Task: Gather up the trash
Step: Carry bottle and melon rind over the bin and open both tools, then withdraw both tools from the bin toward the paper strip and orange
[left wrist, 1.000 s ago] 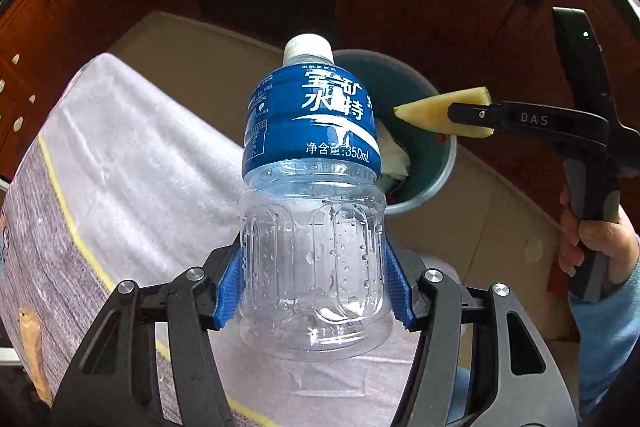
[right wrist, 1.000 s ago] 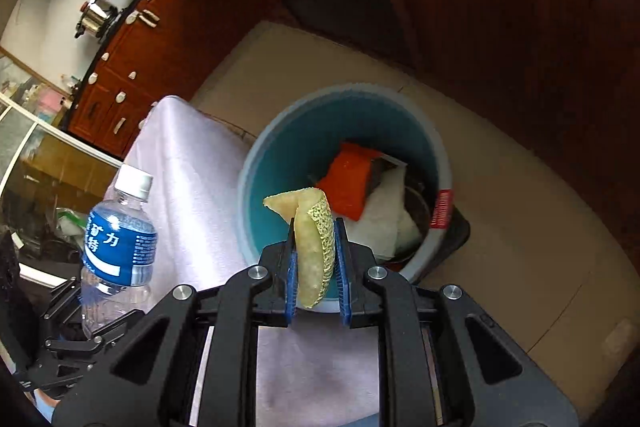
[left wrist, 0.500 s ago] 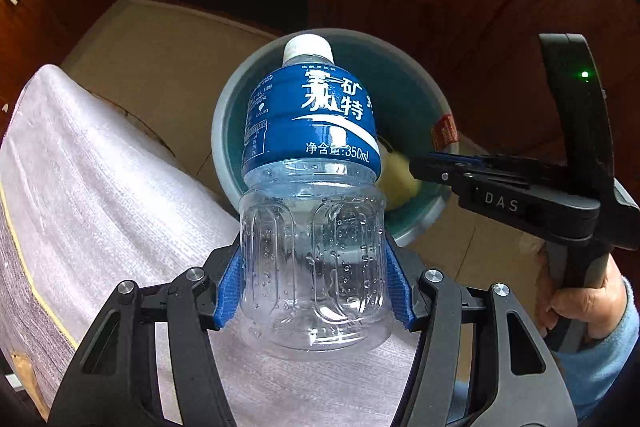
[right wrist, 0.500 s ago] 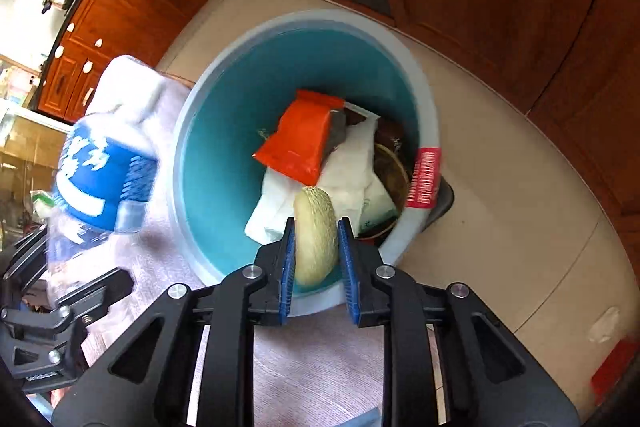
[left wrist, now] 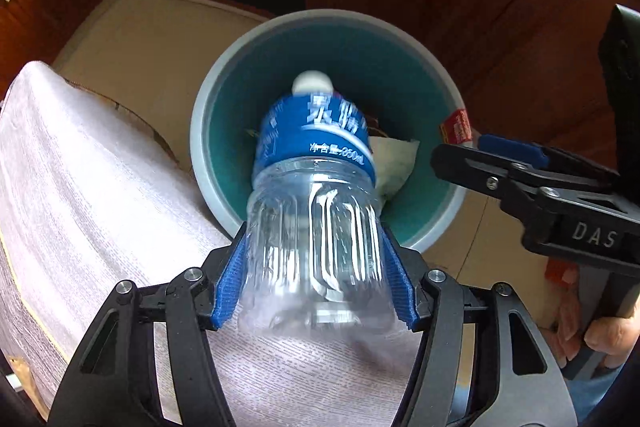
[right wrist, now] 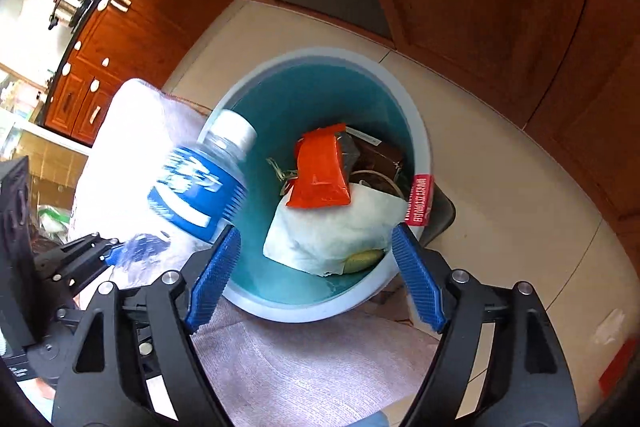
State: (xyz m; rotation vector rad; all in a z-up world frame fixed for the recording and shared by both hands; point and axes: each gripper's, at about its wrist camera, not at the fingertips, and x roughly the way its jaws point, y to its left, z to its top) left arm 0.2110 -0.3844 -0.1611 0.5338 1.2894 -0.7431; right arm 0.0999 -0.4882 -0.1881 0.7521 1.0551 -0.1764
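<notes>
The left gripper [left wrist: 316, 271] has opened its fingers; the water bottle [left wrist: 316, 187], blurred, tips cap-first over the bin [left wrist: 200, 131]. The right gripper [right wrist: 316, 275], fingers now spread and empty, has dropped the melon rind [right wrist: 362, 259] beside the tissue [right wrist: 332, 231]. An orange packet [right wrist: 320, 175] lies inside; nothing blocks the mouth.
</notes>
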